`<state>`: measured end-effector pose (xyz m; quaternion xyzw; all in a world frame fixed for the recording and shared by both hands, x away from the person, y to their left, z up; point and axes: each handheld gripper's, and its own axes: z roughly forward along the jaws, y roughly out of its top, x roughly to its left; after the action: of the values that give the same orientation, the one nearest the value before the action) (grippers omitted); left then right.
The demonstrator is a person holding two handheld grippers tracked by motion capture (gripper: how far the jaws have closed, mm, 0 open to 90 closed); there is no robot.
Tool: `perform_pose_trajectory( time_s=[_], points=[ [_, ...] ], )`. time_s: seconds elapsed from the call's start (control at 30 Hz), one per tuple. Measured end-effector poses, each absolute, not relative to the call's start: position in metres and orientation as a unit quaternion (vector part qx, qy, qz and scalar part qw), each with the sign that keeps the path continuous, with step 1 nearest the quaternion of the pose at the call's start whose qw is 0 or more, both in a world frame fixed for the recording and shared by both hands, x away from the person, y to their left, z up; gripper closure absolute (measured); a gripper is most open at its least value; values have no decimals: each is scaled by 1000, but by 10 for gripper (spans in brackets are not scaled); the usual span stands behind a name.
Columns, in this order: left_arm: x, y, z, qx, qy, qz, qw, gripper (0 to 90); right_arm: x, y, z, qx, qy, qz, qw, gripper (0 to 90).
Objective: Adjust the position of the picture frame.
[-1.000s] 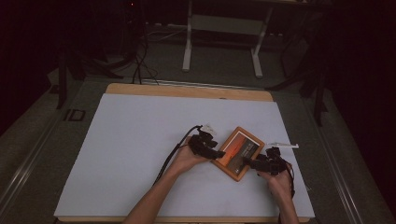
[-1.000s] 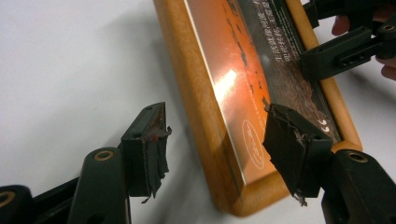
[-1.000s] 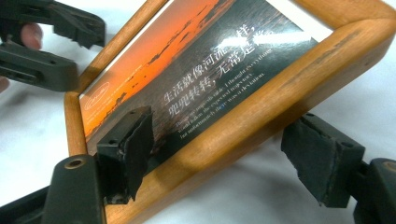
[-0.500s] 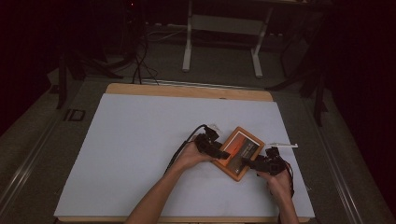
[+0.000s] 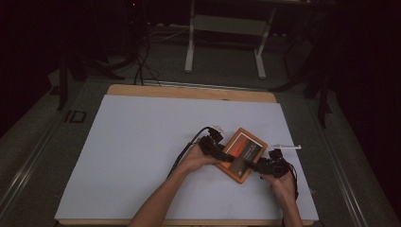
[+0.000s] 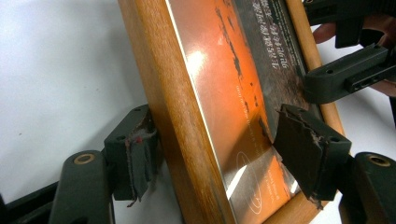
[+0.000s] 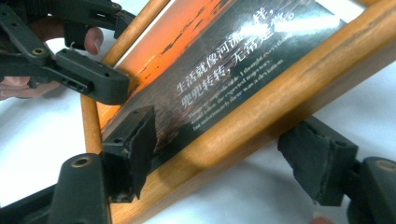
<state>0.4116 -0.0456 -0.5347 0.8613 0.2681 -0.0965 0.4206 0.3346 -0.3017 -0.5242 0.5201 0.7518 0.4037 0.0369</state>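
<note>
A wooden picture frame [image 5: 244,152] with an orange and dark print under glass lies askew on the white table. My left gripper [image 5: 226,158] is at its left rail. In the left gripper view the left gripper [image 6: 217,137] straddles that rail [image 6: 180,116], one pad outside the wood, the other over the glass. Its jaws have just been opening and stand open around the rail. My right gripper [image 5: 254,166] is at the near right rail. In the right gripper view the right gripper [image 7: 224,137] is open, one pad over the print, one outside the wood [image 7: 261,112].
A thin white stick [image 5: 286,147] lies just right of the frame. The white sheet [image 5: 142,151] covers a wooden table whose far edge [image 5: 189,91] shows. Behind it stand a metal stand [image 5: 224,38] and cables on a dark floor.
My left gripper has crept a little to the right, onto the frame's left rail. The frame and the right gripper have stayed where they were.
</note>
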Motion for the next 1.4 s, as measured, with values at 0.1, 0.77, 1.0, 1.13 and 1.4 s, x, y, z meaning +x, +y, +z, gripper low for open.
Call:
perform_pose_trajectory(
  time_s=[0.1, 0.77, 1.0, 1.13, 1.4],
  points=[
    [408, -43, -531, 864, 265, -83, 419, 324, 333, -299, -521, 506, 760, 405, 51, 300],
    [364, -6, -511, 846, 273, 3, 457, 520, 321, -291, -497, 448, 764, 461, 59, 548],
    [347, 10, -501, 838, 282, 24, 466, 657, 316, -289, -489, 430, 759, 488, 43, 609],
    [342, 12, -498, 841, 280, 34, 462, 661, 315, -289, -487, 420, 752, 506, 31, 620],
    [336, 21, -496, 837, 284, 31, 467, 666, 312, -282, -483, 403, 758, 512, 38, 621]
  ],
)
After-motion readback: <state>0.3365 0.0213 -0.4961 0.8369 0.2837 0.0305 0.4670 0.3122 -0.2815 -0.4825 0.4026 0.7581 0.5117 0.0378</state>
